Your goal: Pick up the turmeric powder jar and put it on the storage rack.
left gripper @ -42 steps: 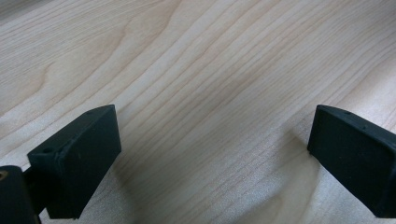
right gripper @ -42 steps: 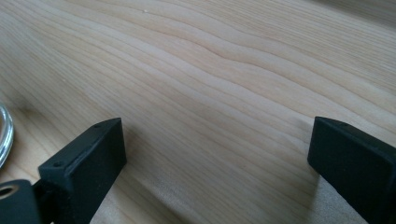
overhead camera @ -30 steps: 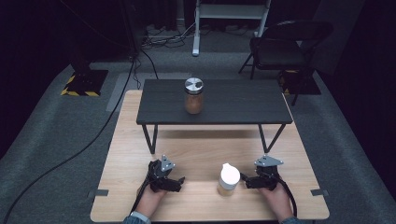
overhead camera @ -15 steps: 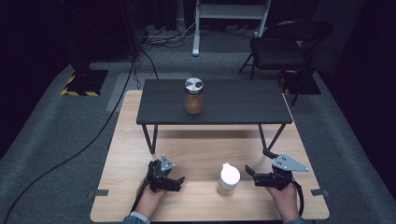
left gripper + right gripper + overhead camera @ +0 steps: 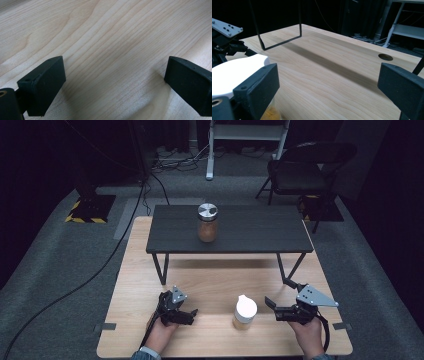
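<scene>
A small bottle with a white cap and yellowish contents stands on the wooden table near its front edge. To its right, my right gripper points left at it, open and a short gap away. In the right gripper view the white cap sits behind the left jaw, outside the open right gripper. My left gripper rests left of the bottle, open over bare wood. A jar with a silver lid and brown contents stands on the dark shelf.
The dark shelf stands on thin black legs across the back half of the table. A round hole is cut in the tabletop. A chair, a white stand and cables are on the floor beyond.
My right gripper has drawn back to the right, away from the white-capped bottle, and lifted slightly. The left gripper and the bottle have stayed put.
</scene>
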The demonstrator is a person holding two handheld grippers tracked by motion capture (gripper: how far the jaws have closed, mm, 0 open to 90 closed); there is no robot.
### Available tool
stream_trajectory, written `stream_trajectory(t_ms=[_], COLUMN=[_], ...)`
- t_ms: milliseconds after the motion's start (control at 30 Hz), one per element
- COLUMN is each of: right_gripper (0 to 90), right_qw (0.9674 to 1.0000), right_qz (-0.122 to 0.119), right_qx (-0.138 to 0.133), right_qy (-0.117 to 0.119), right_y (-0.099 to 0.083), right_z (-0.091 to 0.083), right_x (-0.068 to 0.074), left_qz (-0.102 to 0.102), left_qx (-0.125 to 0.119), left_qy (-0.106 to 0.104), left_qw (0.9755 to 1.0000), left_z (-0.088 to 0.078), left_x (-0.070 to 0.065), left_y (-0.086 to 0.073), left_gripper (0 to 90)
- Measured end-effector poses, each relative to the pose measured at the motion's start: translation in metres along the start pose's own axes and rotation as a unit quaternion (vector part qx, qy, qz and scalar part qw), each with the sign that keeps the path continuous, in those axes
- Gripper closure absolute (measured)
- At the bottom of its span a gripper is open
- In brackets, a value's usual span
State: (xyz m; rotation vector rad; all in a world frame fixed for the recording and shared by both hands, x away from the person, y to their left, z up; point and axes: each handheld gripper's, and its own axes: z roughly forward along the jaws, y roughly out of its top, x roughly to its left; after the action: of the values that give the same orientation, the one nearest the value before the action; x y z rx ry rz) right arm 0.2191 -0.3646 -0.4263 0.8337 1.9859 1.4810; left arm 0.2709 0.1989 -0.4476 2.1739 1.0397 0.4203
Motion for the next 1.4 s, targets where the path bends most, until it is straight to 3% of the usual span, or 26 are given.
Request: stream_trajectory(t_ms=[233,433,600,867,1400], right_gripper=[3.5,3.4,3.4,3.5,3.4], right_qw=[0.9999,0.9990,0.9963,0.9910,0.9906], right_qz=[0.005,-0.001,0.007,-0.010,-0.016], right_qx=[-0.007,-0.015,-0.024,-0.027,-0.020], right_qy=[0.012,0.042,0.082,0.131,0.134], right_y=[0.000,0.004,0.005,0.012,0.014], right_z=[0.000,0.005,0.016,0.030,0.032], right_x=[0.000,0.007,0.014,0.032,0.034], left_qz=[0.000,0.000,0.000,0.000,0.000], left_qx=[0.000,0.000,0.000,0.000,0.000], left_qy=[0.000,0.000,0.000,0.000,0.001], left_qw=[1.0000,1.0000,1.0000,1.0000,1.0000], left_z=[0.000,0.000,0.000,0.000,0.000], left_x=[0.000,0.000,0.000,0.000,0.000], left_y=[0.000,0.000,0.000,0.000,0.000], left_gripper=[3.1,3.1,3.1,3.1,3.1])
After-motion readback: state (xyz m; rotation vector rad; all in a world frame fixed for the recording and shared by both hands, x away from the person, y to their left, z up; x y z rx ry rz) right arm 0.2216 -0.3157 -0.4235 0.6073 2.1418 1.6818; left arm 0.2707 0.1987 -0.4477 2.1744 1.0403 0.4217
